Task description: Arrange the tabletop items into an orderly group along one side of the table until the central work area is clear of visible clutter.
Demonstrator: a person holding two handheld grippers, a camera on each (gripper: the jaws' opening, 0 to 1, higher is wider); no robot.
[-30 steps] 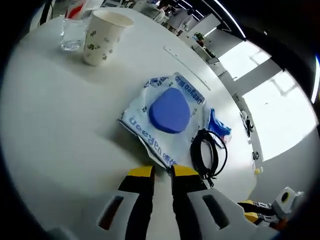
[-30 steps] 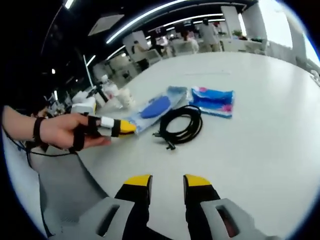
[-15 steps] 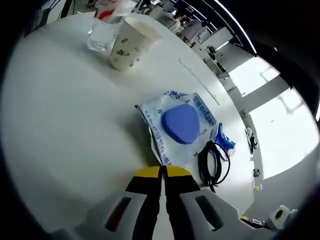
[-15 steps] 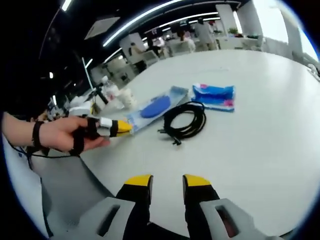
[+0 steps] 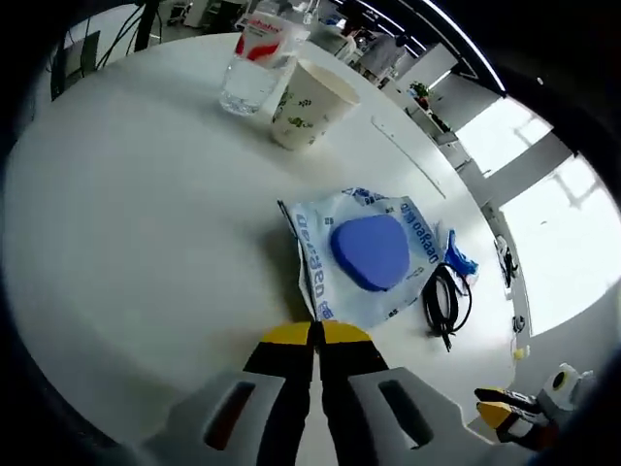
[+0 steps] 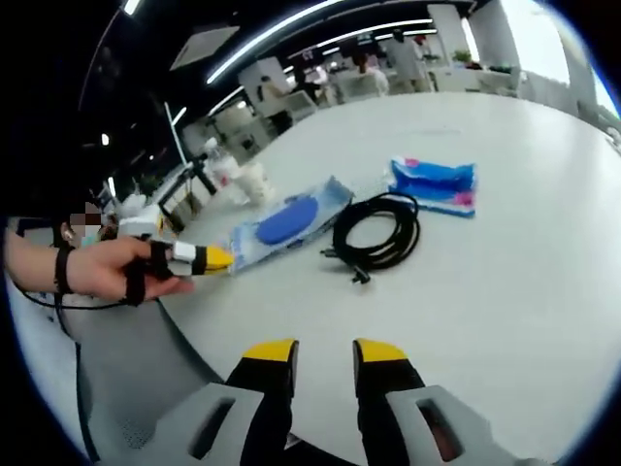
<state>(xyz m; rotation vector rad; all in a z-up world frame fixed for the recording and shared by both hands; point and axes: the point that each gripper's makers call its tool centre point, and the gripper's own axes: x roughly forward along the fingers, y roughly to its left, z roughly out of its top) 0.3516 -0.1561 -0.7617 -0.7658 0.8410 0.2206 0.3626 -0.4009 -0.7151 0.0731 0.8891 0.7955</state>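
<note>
My left gripper (image 5: pixel 316 333) is shut on the near corner of a white and blue printed packet (image 5: pixel 325 277) that holds a blue rounded pad (image 5: pixel 370 251). In the right gripper view a hand holds that gripper (image 6: pixel 219 258) at the packet's (image 6: pixel 291 218) end. A coiled black cable (image 5: pixel 447 302) lies beyond the packet, with a blue wipes pack (image 5: pixel 456 258) past it. My right gripper (image 6: pixel 323 351) is open over bare table, short of the cable (image 6: pixel 380 233) and the wipes pack (image 6: pixel 434 182).
A paper cup (image 5: pixel 310 104), a clear glass (image 5: pixel 246 86) and a red and white pouch (image 5: pixel 266 23) stand together at the far side of the round white table (image 5: pixel 136 223). The right gripper (image 5: pixel 506 414) shows at the lower right. Chairs and desks lie beyond the table.
The left gripper closed on the packet's corner and has drawn the packet away from the cable, leaving a gap between them. The right gripper stayed open and nearly still.
</note>
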